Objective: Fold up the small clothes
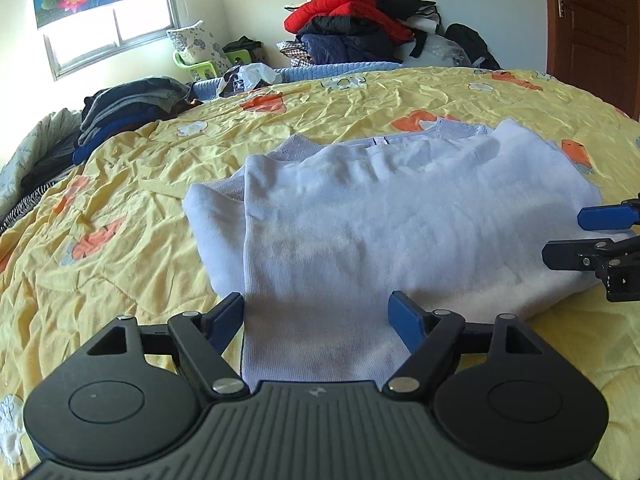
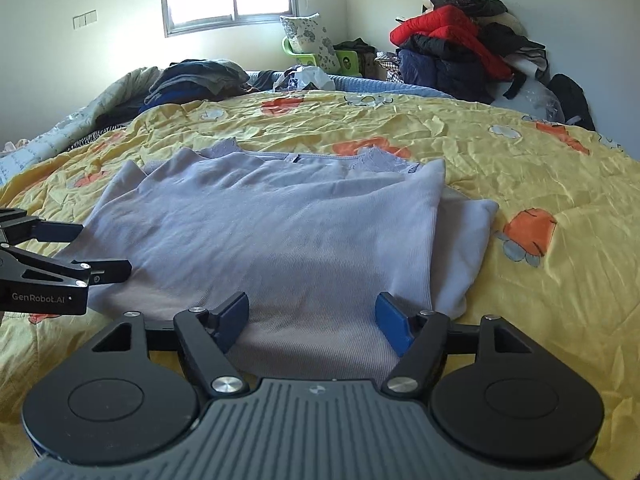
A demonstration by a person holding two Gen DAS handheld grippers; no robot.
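Observation:
A pale lilac top lies partly folded on the yellow flowered bedspread, its lace neckline at the far side and both sides turned in. My left gripper stands open at the garment's near left edge, its blue pads spread apart with the cloth lying flat between them, not pinched. My right gripper is open over the top near its right part, pads clear of the fabric. Each gripper shows in the other's view: the right gripper at the right edge, the left gripper at the left edge.
A stack of dark folded clothes sits at the bed's far left. A heap of jackets, one red, stands against the far wall. A green stool with a pillow is under the window. A wooden door is at the right.

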